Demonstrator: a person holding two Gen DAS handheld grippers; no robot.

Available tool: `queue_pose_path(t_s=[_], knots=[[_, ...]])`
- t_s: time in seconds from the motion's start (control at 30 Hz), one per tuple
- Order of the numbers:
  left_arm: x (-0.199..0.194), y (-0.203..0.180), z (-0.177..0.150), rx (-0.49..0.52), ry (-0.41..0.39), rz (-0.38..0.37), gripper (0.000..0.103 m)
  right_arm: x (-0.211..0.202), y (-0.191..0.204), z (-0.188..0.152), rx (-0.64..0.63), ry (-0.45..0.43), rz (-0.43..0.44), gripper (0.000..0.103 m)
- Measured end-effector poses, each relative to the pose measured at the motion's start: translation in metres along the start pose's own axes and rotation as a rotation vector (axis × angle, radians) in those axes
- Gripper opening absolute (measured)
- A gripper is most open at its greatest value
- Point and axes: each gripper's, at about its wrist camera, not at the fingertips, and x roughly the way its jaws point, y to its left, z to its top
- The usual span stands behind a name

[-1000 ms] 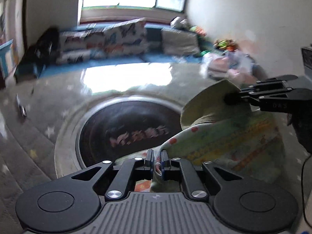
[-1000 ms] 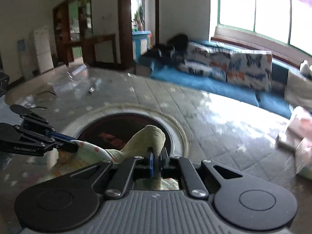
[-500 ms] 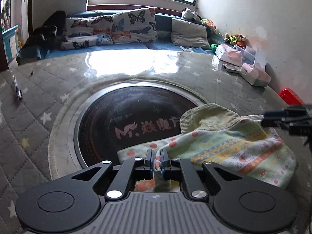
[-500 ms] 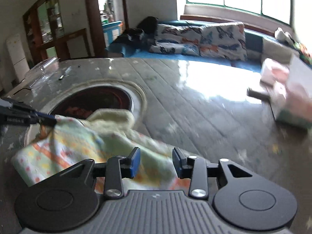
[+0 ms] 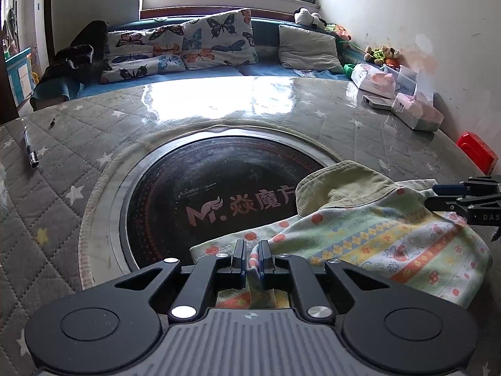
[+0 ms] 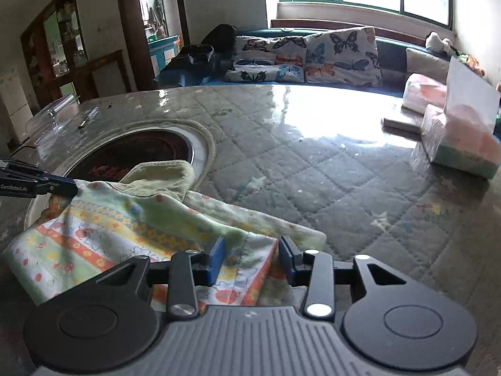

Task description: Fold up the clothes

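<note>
**Left clamped on hem, right spread over laid fold**

My left gripper point(image 5: 251, 258) is pinched tight on an edge of the pale green patterned child's garment with orange dots and yellow bands point(image 5: 369, 235); cloth bunches up between the pads. I judge that anchors this end while the fold settles. The garment lies ahead and right of those fingers, partly over the dark round inset point(image 5: 203, 194) in the grey quilted table point(image 5: 62, 172). My right gripper point(image 6: 252, 258) is spread wide, cloth lying loose between the pads, nothing gripped.
</note>
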Motion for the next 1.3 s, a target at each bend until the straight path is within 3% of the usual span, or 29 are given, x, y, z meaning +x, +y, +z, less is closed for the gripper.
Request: queue_pose_path(t_s=[0.07, 0.1, 0.2, 0.3, 0.43, 0.57, 0.83, 1.03, 1.3], knots=[[0.0, 0.0, 0.001, -0.004, -0.002, 0.003, 0.008, -0.001, 0.002, 0.001, 0.005, -0.016, -0.005, 0.007], [-0.002, 0.0, 0.001, -0.003, -0.009, 0.008, 0.008, -0.004, 0.004, 0.003, -0.002, -0.034, -0.015, 0.006], [-0.004, -0.001, 0.003, 0.001, -0.023, 0.022, 0.008, -0.01, 0.009, 0.01, -0.026, -0.078, -0.038, 0.006], [0.002, 0.001, 0.002, 0.0, -0.015, 0.036, 0.008, 0.004, 0.003, 0.008, 0.004, -0.043, -0.054, 0.009], [0.005, 0.004, 0.001, -0.022, -0.008, 0.044, 0.012, -0.001, -0.001, 0.008, 0.022, -0.061, -0.063, 0.015], [-0.004, 0.004, 0.005, -0.031, -0.032, 0.052, 0.013, -0.016, 0.009, 0.016, 0.0, -0.087, -0.031, 0.015], [-0.019, -0.025, 0.013, -0.018, -0.08, -0.052, 0.013, 0.002, 0.058, 0.026, -0.103, -0.047, 0.108, 0.015], [0.01, -0.044, 0.021, 0.006, -0.018, -0.141, 0.012, 0.025, 0.07, 0.03, -0.109, -0.01, 0.135, 0.015], [0.04, -0.042, 0.028, -0.02, 0.025, -0.133, 0.012, 0.034, 0.071, 0.034, -0.124, -0.013, 0.137, 0.015]])
